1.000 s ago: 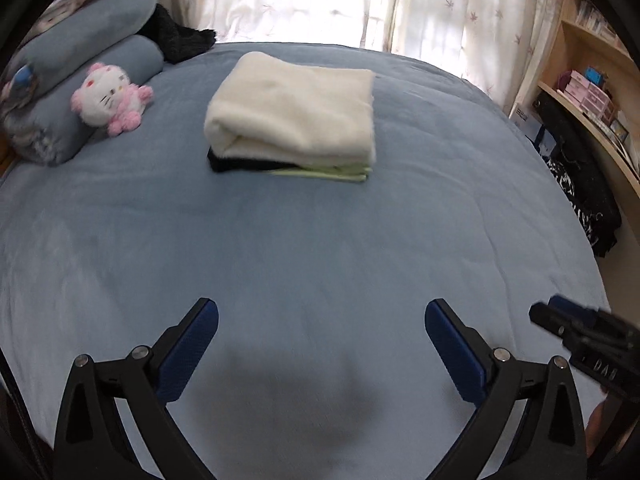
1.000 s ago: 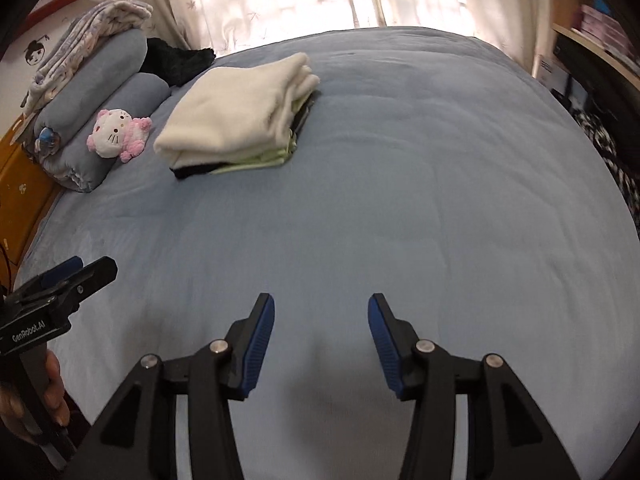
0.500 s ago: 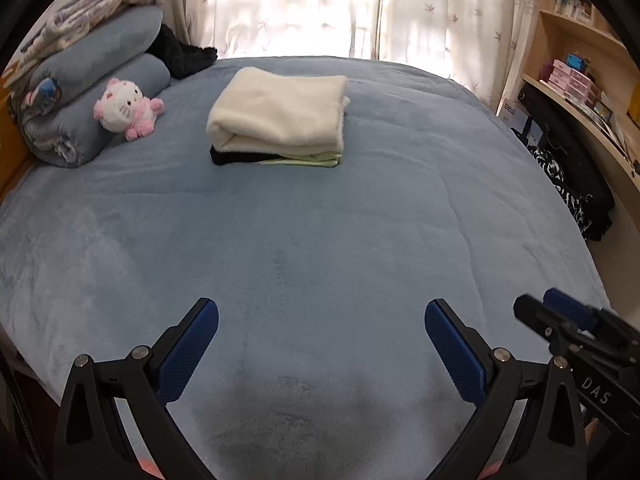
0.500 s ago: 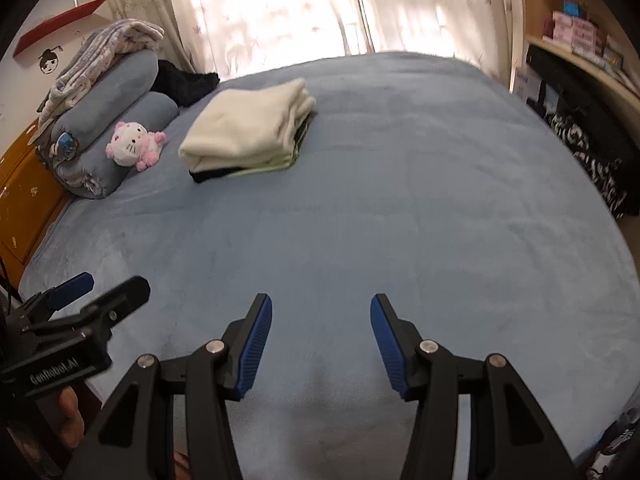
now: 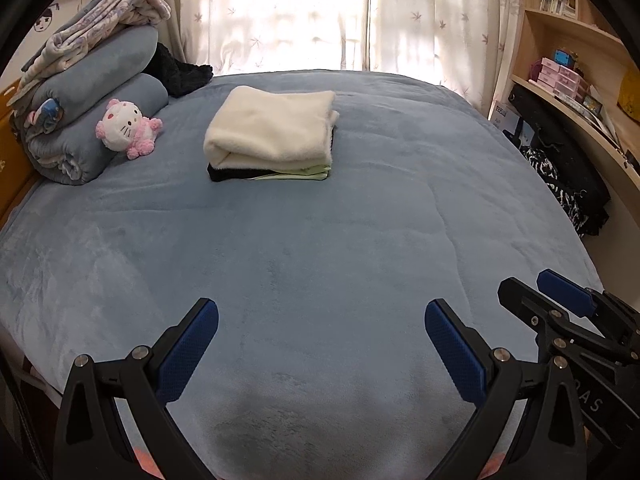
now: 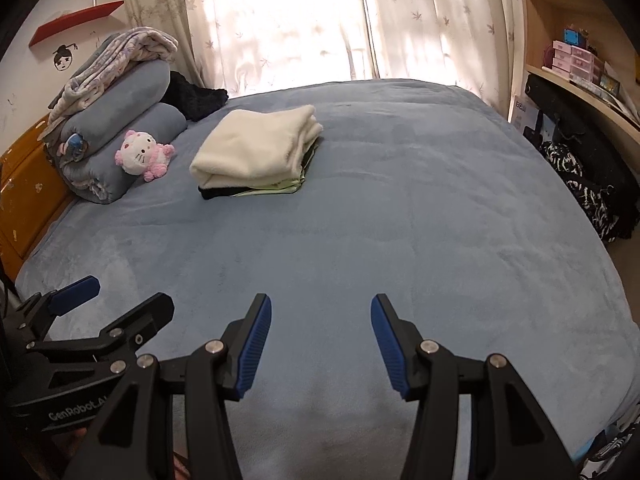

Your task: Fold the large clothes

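Your left gripper gapes wide and your right gripper is partly open, both empty above the near edge of the blue bed. The folded clothes stack, cream fleece on top, sits well apart near the pillows; folding looks finished, so you likely need another garment next

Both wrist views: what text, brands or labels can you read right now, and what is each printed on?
"GenRobot.AI": on the left gripper body, seen from the right wrist; the last letters are partly hidden.
"DAS": on the right gripper body, seen from the left wrist; likely part of a longer word.
White box beside the shelf: printing too small to read.
Book spines and pink boxes on the shelves: too blurred.
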The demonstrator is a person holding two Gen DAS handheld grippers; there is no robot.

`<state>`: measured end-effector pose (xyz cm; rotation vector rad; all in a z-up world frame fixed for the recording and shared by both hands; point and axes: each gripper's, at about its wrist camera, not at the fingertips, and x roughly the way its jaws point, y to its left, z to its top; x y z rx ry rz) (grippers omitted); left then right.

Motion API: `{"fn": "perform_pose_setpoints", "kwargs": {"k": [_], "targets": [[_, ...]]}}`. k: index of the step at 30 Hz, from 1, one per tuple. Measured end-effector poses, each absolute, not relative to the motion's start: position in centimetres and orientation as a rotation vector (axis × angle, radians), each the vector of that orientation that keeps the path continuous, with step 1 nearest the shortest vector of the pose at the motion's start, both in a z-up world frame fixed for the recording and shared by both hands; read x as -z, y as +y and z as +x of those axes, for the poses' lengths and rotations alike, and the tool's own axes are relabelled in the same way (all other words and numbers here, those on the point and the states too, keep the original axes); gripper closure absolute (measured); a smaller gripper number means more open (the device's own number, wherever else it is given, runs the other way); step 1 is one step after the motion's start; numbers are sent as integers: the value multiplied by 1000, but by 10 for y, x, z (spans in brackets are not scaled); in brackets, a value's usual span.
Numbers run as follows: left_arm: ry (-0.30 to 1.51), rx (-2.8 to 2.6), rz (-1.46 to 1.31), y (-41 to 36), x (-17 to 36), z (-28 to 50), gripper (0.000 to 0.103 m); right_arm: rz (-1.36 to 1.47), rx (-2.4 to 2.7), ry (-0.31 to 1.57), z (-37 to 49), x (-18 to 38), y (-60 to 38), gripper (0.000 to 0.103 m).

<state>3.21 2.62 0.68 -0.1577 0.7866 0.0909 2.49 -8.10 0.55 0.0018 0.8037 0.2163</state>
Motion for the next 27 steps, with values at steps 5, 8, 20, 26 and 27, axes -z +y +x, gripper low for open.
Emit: {"fn": "perform_pose_setpoints", "kwargs": {"k": [5,8,20,26,27], "targets": [[785,-90,-147,28,-8,35,1,20,-215,813,27,-5,-85,51],[783,-91,-148,27,-8,35,1,26,-211,812,27,-5,-85,51],[786,-109,-137,23,-11,41,1,27,-185,802,29,-6,-84,51],[788,-109,-142,24,-12,41,1,34,-178,795,31,-6,-85,51],[789,-110,-141,23,-12,41,1,33,-177,794,30,-6,-85,51]]}}
